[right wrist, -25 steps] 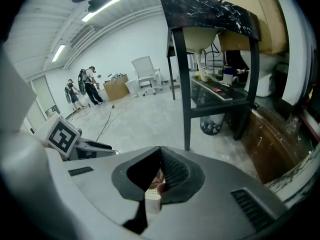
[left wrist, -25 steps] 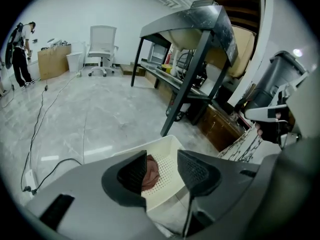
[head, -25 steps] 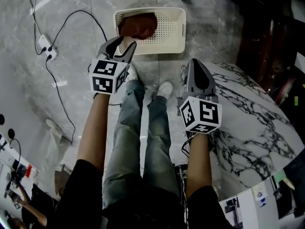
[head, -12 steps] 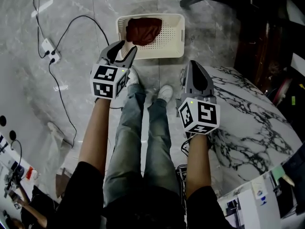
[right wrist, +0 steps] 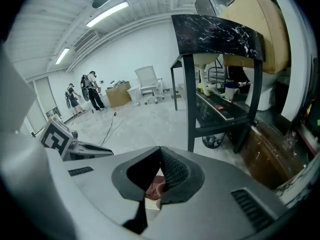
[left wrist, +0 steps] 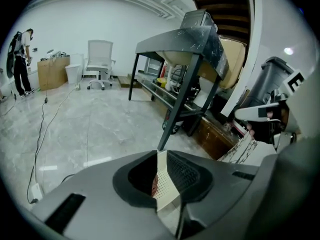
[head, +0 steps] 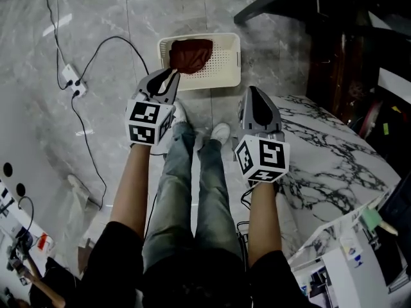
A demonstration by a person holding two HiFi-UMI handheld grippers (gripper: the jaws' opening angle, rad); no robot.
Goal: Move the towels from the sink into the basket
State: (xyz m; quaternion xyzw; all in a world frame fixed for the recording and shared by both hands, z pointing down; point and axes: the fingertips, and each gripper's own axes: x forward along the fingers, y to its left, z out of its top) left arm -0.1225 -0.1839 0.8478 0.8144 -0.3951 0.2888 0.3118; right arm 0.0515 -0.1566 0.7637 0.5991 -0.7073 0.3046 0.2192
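Marble floor; towel [head: 189, 55] in basket [head: 235, 59]. Left hand-held gripper [head: 171, 76] just closing, empty; right hand-held gripper [head: 253, 90] clenched, empty. I'd reopen both before reaching the sink.

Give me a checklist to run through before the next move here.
1. Towel inside basket: ok.
2. Left gripper empty: ok; its jaws have just been closing, a narrow gap left, nothing between them.
3. Right gripper empty: ok; jaws together, nothing held.
4. More towels left in the sink: cannot tell; the sink is out of view.
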